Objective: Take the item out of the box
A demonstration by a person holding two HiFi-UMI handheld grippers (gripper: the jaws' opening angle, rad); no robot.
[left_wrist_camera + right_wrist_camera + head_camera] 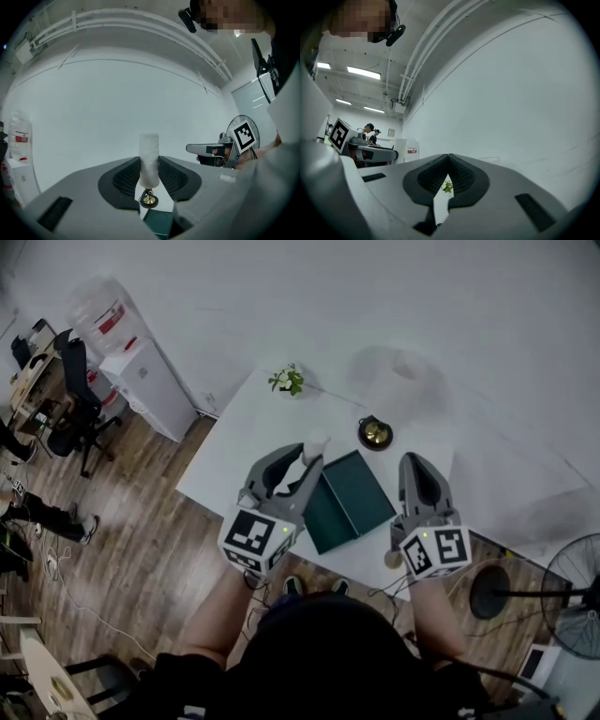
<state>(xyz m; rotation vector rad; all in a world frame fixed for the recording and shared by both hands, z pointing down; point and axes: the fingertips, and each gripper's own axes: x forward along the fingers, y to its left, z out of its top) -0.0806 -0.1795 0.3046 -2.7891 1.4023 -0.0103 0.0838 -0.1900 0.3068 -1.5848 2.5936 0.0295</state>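
Note:
A dark green box [348, 499] lies open on the white table [253, 423], between my two grippers. My left gripper [312, 454] is shut on a white foam-wrapped cylinder [317, 440], held up to the left of the box. In the left gripper view the cylinder [149, 160] stands upright between the ribbed pads, sticking out above them, with the box [158, 221] below. My right gripper [413, 462] hovers at the box's right side. Its jaws meet at the tips [448, 157] with nothing between them.
A small brass bell [375, 433] stands behind the box, and a little potted plant [289, 380] sits at the table's far edge. A water dispenser [141, 371] and office chairs [80, 404] are to the left. A fan [574, 607] stands on the floor at right.

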